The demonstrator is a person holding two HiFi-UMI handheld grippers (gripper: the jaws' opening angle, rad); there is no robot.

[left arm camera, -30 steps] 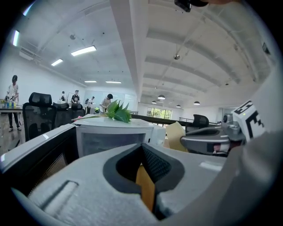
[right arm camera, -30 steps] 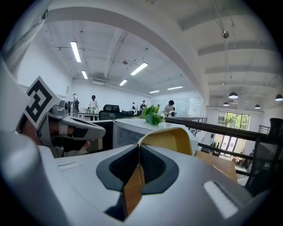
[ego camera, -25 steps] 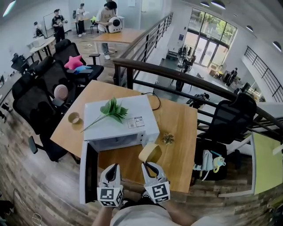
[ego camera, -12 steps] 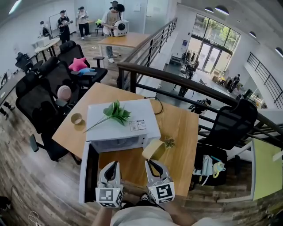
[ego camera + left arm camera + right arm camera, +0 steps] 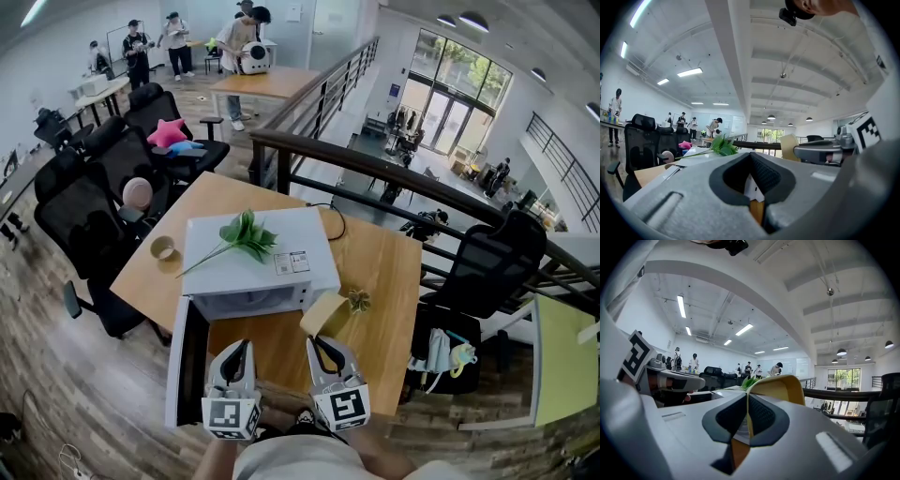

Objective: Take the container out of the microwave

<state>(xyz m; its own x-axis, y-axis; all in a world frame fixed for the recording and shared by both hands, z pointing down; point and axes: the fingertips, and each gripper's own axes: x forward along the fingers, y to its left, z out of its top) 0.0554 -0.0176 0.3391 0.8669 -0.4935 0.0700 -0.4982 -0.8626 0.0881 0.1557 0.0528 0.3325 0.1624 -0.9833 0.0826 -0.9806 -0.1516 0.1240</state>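
A white microwave [image 5: 258, 253] stands on the wooden table [image 5: 375, 253], its door [image 5: 183, 361] swung open toward me on the left. My right gripper [image 5: 319, 345] is shut on the rim of a pale yellow container [image 5: 322, 314], held outside the oven above the table, just off its front right corner. In the right gripper view the container's wall [image 5: 780, 387] is pinched between the pads of my right gripper [image 5: 747, 413]. My left gripper [image 5: 236, 349] hovers beside it in front of the oven mouth, shut and holding nothing. The left gripper view shows the container [image 5: 789, 143] off to the right.
A green leafy sprig [image 5: 246, 234] lies on the microwave's top. A roll of tape [image 5: 162, 249] sits on the table's left side, a small dried plant [image 5: 356, 299] right of the oven. Black office chairs [image 5: 84, 216] crowd the left; a dark railing [image 5: 394, 173] runs behind.
Both grippers have drawn back slightly toward me, the right one carrying the container a little away from the oven. Hardly anything moved in the last half second.
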